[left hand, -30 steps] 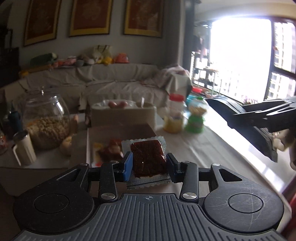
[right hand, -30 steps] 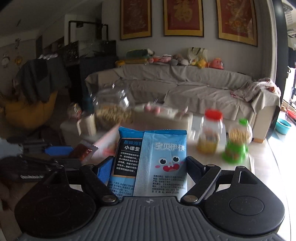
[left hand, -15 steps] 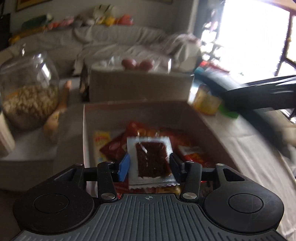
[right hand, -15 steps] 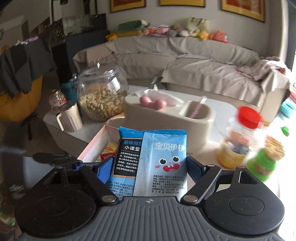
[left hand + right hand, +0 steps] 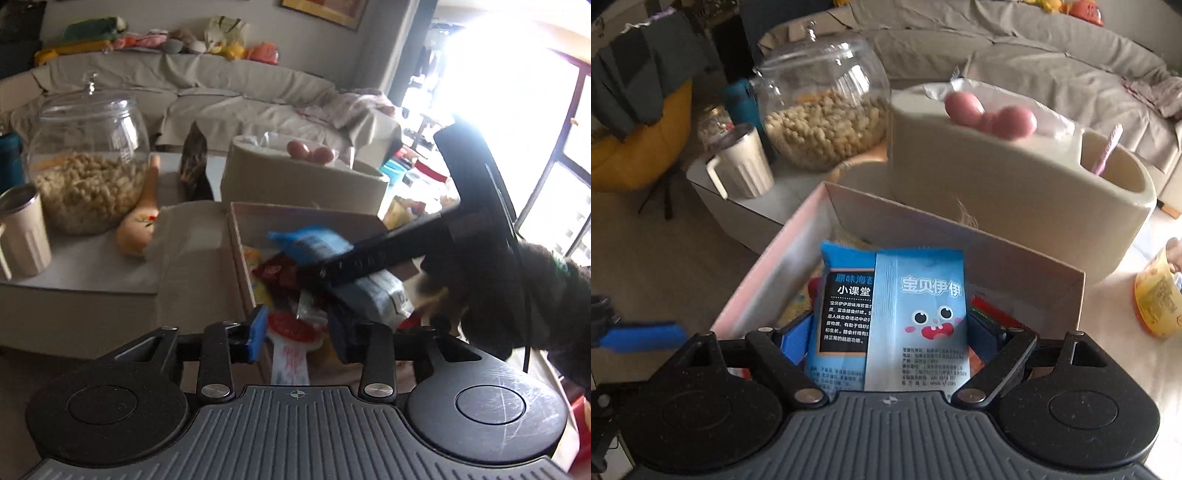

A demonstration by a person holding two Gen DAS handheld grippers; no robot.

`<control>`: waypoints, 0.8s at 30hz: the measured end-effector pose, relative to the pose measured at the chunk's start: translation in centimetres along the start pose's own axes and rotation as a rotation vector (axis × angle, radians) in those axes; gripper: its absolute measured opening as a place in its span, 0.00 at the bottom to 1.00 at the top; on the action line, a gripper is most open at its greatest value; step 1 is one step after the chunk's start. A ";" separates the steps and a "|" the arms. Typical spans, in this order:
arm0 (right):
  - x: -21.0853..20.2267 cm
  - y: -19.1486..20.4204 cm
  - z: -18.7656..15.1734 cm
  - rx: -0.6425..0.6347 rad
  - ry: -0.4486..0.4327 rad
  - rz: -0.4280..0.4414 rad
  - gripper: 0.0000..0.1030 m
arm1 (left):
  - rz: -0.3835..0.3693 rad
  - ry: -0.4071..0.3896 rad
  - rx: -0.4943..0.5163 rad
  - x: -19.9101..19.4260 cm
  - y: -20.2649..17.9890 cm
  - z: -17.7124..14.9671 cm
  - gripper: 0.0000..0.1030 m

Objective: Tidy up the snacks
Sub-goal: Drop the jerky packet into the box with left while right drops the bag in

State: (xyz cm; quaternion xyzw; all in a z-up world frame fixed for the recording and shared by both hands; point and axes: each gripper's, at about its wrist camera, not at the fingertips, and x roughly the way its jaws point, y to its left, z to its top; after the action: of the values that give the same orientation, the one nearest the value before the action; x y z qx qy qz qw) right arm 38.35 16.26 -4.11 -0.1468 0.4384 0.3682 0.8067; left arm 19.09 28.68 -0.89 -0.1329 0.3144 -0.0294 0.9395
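Note:
An open cardboard box [image 5: 295, 218] holds several snack packets. My left gripper [image 5: 299, 338] hovers over the box's near left corner with its jaws closing. They press on nothing, and a red and white packet [image 5: 291, 336] lies in the box below the gap. My right gripper [image 5: 890, 338] is shut on a blue snack packet [image 5: 916, 314], held upright just inside the box [image 5: 960, 240], and its jaws are starting to open. In the left wrist view the right gripper [image 5: 343, 273] crosses over the box with the blue packet [image 5: 310, 240], held by a dark-sleeved hand [image 5: 517, 295].
A glass jar of nuts [image 5: 88, 173] and a cream mug [image 5: 22, 232] stand left of the box. A beige caddy with pink eggs [image 5: 997, 173] sits right behind it. A yellow jar [image 5: 1156, 299] stands to the right. A covered sofa [image 5: 240, 96] fills the background.
Both grippers came down over the box. The dark red packet that sat between the left jaws is gone from them. The right gripper swung in over the box with the blue packet.

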 end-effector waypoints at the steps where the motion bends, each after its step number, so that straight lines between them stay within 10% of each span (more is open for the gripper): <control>1: -0.6 -0.1 0.0 0.002 -0.018 -0.004 0.84 | -0.005 -0.006 -0.014 -0.6 0.3 -0.2 0.35; 15: -4.1 1.0 0.6 -0.062 -0.105 -0.024 0.85 | 0.016 0.067 -0.103 -2.3 1.4 -2.2 0.24; 19: -6.2 2.4 -1.9 -0.113 -0.142 0.098 0.85 | -0.060 0.067 -0.171 -2.0 2.2 -2.7 0.22; 24: -7.5 6.3 -6.0 -0.280 -0.156 0.144 0.73 | -0.022 -0.078 -0.259 -3.7 4.0 -1.5 0.22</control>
State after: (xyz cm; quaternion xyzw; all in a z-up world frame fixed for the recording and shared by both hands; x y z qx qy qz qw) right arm 27.62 13.71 -0.87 -0.1971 0.3283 0.4926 0.7815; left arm 15.07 32.73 -0.94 -0.2576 0.2774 0.0062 0.9256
